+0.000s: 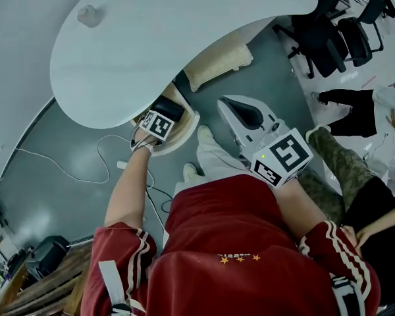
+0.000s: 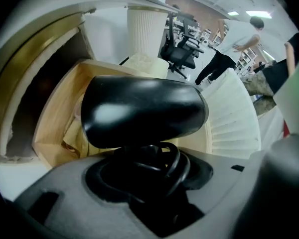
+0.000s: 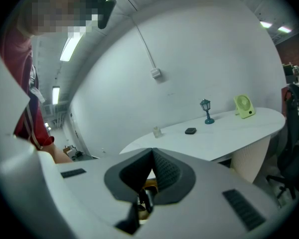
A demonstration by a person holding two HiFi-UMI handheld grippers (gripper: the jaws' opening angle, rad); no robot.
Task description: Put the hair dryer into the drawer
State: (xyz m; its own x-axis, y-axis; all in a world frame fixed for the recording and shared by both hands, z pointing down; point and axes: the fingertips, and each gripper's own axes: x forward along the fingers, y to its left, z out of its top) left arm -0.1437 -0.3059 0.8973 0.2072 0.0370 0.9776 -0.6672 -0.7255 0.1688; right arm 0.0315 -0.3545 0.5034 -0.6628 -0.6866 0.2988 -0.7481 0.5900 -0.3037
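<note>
The black hair dryer [image 2: 144, 111] fills the left gripper view, its black cord [image 2: 162, 166] coiled in the recess between the jaws. My left gripper [image 1: 163, 116] is shut on it and points steeply down over the open wooden drawer [image 2: 65, 98], whose rim [image 1: 187, 131] juts out from under the white table [image 1: 184, 38]. In the head view only a dark part of the dryer [image 1: 168, 108] shows past the marker cube. My right gripper [image 1: 236, 105] is off to the right above the floor, its jaws together [image 3: 150, 156] and nothing in them.
A cream ribbed table base [image 1: 218, 59] stands right behind the drawer. A white cable [image 1: 66, 170] trails over the floor at left. Office chairs [image 1: 332, 38] and another person [image 1: 355, 170] are at the right. A small lamp [image 3: 206, 111] and a green fan [image 3: 244, 106] stand on the table.
</note>
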